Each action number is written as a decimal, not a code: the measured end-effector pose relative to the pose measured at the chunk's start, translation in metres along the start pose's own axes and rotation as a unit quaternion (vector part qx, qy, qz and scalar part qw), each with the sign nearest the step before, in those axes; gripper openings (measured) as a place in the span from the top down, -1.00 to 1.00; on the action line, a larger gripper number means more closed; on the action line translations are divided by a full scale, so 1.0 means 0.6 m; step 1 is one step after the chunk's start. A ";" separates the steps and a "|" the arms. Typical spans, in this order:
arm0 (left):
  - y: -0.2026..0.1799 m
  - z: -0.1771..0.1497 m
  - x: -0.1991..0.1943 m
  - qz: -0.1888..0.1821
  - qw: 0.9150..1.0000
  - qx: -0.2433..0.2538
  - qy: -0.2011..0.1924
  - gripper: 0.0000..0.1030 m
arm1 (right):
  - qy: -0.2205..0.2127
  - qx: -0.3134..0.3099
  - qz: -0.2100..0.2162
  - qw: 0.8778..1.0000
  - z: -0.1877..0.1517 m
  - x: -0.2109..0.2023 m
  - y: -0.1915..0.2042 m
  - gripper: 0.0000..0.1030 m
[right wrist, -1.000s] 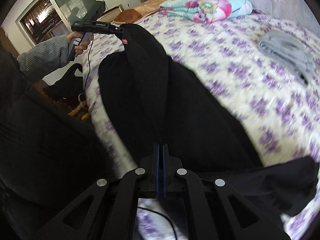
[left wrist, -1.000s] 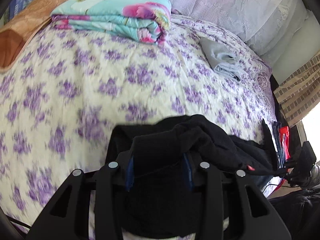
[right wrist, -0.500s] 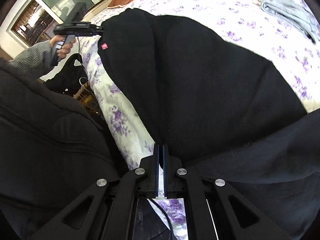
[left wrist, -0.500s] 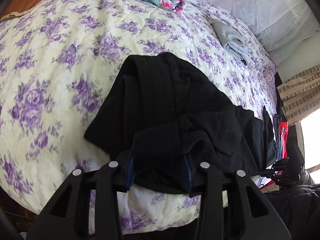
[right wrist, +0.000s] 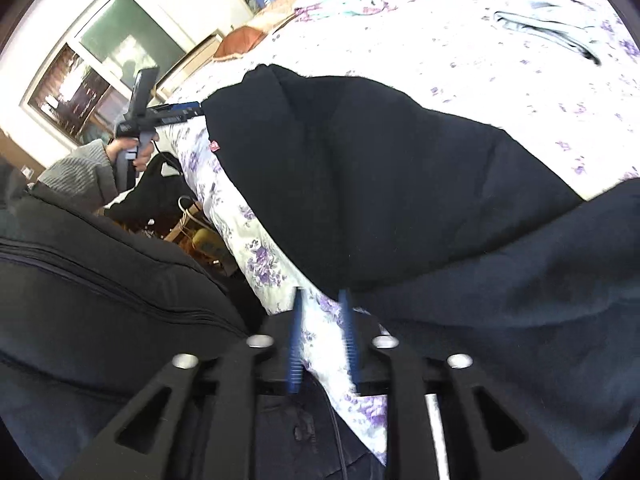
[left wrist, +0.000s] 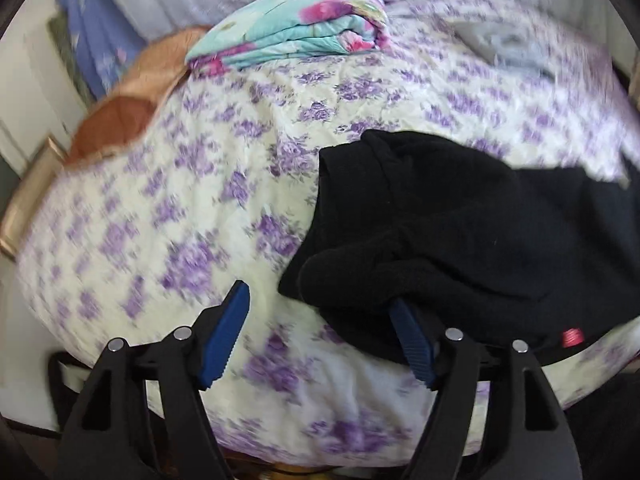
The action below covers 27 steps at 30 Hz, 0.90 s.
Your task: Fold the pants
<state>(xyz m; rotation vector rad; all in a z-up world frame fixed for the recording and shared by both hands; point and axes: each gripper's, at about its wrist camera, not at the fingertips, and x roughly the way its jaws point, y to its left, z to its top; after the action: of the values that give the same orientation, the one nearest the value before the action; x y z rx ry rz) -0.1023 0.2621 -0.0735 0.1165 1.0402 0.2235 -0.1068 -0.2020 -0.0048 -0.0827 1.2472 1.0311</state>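
The left tool [left wrist: 320,304] is spread wide, gripping nothing — its right blue pad is tucked under the bunched edge of the black pants [left wrist: 460,224]. The pants lie in a rumpled, doubled heap along the near edge of the bed [left wrist: 180,208], a small red tag [left wrist: 572,337] showing. The right tool [right wrist: 322,300] stands narrowly parted and empty, fingertips at the pants' hem.

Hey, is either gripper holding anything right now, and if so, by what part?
Nothing is held. The left gripper is wide open beside the black fabric pants, and the right gripper is parted, with only the floral purple bedspread between its fingers.
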 end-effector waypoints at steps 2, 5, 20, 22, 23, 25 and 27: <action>-0.004 0.000 0.008 0.025 0.999 0.021 0.005 -0.36 | -0.015 0.006 -0.002 1.000 -0.006 -0.018 -0.002 0.32; 0.026 0.000 -0.007 0.017 1.000 -0.026 0.006 -0.36 | -0.038 0.022 -0.014 0.999 -0.015 -0.047 -0.007 0.32; -0.190 0.048 -0.018 -0.101 0.994 0.045 0.017 -0.17 | -0.181 0.240 -0.164 0.940 -0.112 -0.165 -0.136 0.00; -0.255 0.081 -0.030 -0.186 0.981 0.050 0.011 -0.18 | -0.200 0.263 -0.181 0.926 -0.129 -0.182 -0.149 -0.05; -0.290 0.100 -0.036 -0.214 0.974 0.070 0.005 -0.18 | -0.208 0.272 -0.186 0.921 -0.138 -0.187 -0.152 -0.05; -0.370 0.142 -0.042 -0.275 0.955 0.113 -0.010 -0.18 | -0.222 0.290 -0.196 0.910 -0.155 -0.198 -0.160 -0.07; -0.449 0.186 -0.044 -0.328 0.933 0.146 -0.022 -0.18 | -0.233 0.308 -0.201 0.900 -0.170 -0.208 -0.168 -0.08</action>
<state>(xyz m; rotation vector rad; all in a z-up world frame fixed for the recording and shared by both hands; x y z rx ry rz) 0.0161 -0.0049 -0.0493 0.0363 1.0098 -0.5415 -0.1077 -0.3915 0.0104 0.3655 1.0009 0.2385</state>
